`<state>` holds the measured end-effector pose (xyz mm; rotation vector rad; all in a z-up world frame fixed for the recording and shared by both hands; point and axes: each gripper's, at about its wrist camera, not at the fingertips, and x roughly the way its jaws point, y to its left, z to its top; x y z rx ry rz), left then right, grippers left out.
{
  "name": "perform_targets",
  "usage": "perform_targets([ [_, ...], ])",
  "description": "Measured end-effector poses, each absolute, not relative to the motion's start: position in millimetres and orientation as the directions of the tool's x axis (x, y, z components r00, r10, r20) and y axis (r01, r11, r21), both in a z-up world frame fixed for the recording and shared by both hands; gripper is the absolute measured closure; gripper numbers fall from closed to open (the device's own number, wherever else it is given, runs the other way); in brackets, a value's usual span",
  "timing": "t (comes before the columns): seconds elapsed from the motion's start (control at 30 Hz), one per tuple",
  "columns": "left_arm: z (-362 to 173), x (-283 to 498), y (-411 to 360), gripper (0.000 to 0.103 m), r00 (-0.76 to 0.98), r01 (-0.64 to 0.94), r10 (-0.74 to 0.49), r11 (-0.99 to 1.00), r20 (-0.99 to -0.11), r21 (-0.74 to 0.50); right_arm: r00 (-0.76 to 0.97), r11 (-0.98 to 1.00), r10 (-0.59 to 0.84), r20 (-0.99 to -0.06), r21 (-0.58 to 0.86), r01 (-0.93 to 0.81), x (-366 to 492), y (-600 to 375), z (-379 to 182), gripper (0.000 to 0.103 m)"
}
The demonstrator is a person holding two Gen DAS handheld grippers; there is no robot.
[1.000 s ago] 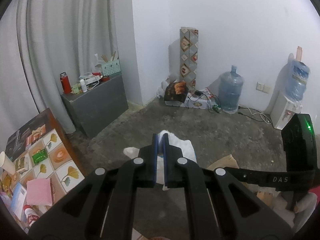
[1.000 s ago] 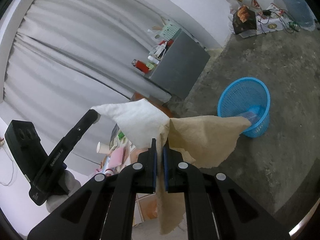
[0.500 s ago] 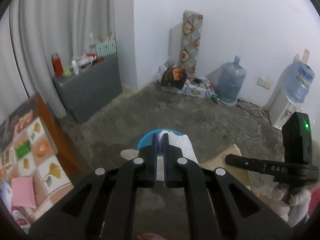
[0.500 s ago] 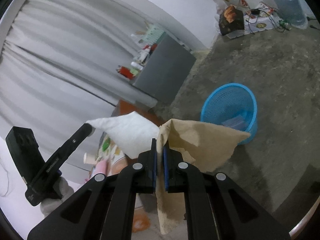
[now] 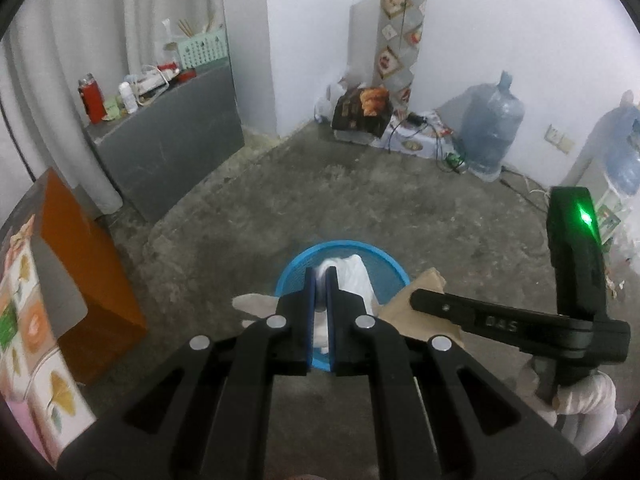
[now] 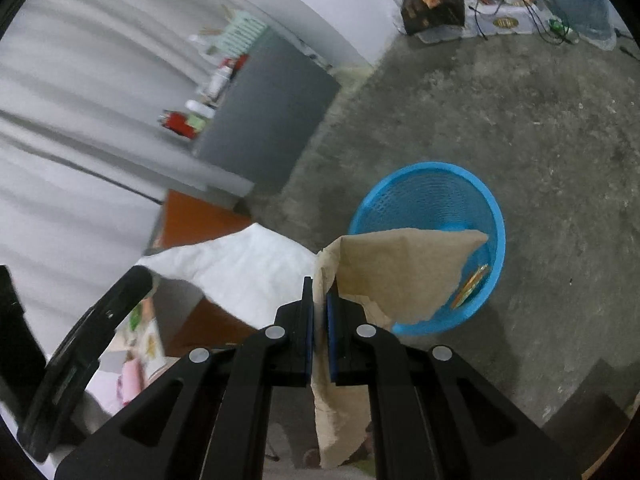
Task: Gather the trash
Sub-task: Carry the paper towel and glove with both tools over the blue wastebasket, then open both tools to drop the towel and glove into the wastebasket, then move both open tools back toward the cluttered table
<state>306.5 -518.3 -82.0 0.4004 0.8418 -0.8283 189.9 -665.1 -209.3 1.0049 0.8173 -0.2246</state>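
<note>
Basket [image 5: 342, 246] is what everything turns on: the blue mesh bin stands upright on the concrete floor [image 5: 360, 184], mouth facing up, and from my left claw [image 5: 320, 280] it lies straight ahead and below, its rim showing just past the fingertips. That claw is pinching a crumpled white tissue [image 5: 356, 276], which in the left wrist view hangs over the basket's opening, so I judge the left hand the nearer of the two to a clean drop. My right claw [image 6: 320, 292] is pressed onto a torn brown paper sheet [image 6: 400, 268]; the basket [image 6: 494, 216] sits ahead and to the right of it, and only the sheet's far corner overlaps the rim in that view, so I cannot tell whether it is truly above the opening or just in front of it. The sheet's long axis runs from its hanging tail below the jaws up and out to the right, its tip pointing toward the basket. The white tissue [image 6: 248, 268] also shows here, spreading off to the left beside the brown sheet. Something flat and yellowish [image 6: 472, 284] already lies inside the bin. I expect the right hand needs to travel forward and rightward before letting go, or the light paper may drift onto the floor.
</note>
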Motion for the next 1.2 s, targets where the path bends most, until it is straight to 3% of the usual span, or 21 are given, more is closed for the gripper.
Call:
perform_targets([
  [0.1, -103.5, 318.7, -537.3, 0.096, 0.356, 0.783, -0.480, 0.622, -0.802, -0.025, 0.645, 0.552, 0.182, -0.742, 0.620, 0.558, 214.0, -680.2, -235.2, 0.095],
  [0.13, -114.2, 324.1, -545.0, 0.092, 0.342, 0.783, -0.471, 0.621, -0.813, -0.031, 0.617, 0.561, 0.180, -0.766, 0.595, 0.575, 222.4, -685.3, -246.7, 0.086],
  [0.17, -122.3, 328.7, -550.7, 0.076, 0.331, 0.781, -0.460, 0.624, -0.824, -0.035, 0.596, 0.567, 0.178, -0.783, 0.577, 0.588, 227.3, -688.1, -254.8, 0.077],
  [0.2, -128.0, 332.5, -554.9, 0.066, 0.325, 0.777, -0.456, 0.628, -0.828, -0.041, 0.570, 0.578, 0.170, -0.804, 0.550, 0.603, 233.3, -691.6, -265.1, 0.064],
  [0.47, -122.9, 328.7, -553.9, 0.061, 0.310, 0.779, -0.509, 0.620, -0.803, -0.092, 0.514, 0.627, 0.096, -0.852, 0.453, 0.634, 234.9, -697.4, -285.0, 0.063],
  [0.63, -93.9, 309.0, -533.0, 0.056, 0.308, 0.795, -0.549, 0.597, -0.777, -0.107, 0.598, 0.674, 0.023, -0.801, 0.454, 0.582, 202.7, -673.5, -241.8, 0.063],
  [0.77, -55.2, 280.3, -499.9, 0.045, 0.292, 0.830, -0.623, 0.542, -0.726, -0.130, 0.683, 0.704, -0.045, -0.729, 0.462, 0.539, 157.3, -630.9, -193.6, 0.060],
  [1.03, 14.1, 212.0, -392.6, 0.030, 0.312, 0.861, -0.685, 0.497, -0.658, -0.110, 0.801, 0.790, -0.246, -0.546, 0.365, 0.492, 59.1, -527.3, -98.8, 0.019],
  [1.2, 48.1, 171.2, -314.6, 0.022, 0.421, 0.813, -0.708, 0.571, -0.567, -0.110, 0.845, 0.861, -0.276, -0.458, 0.274, 0.429, 24.8, -479.4, -51.1, 0.010],
])
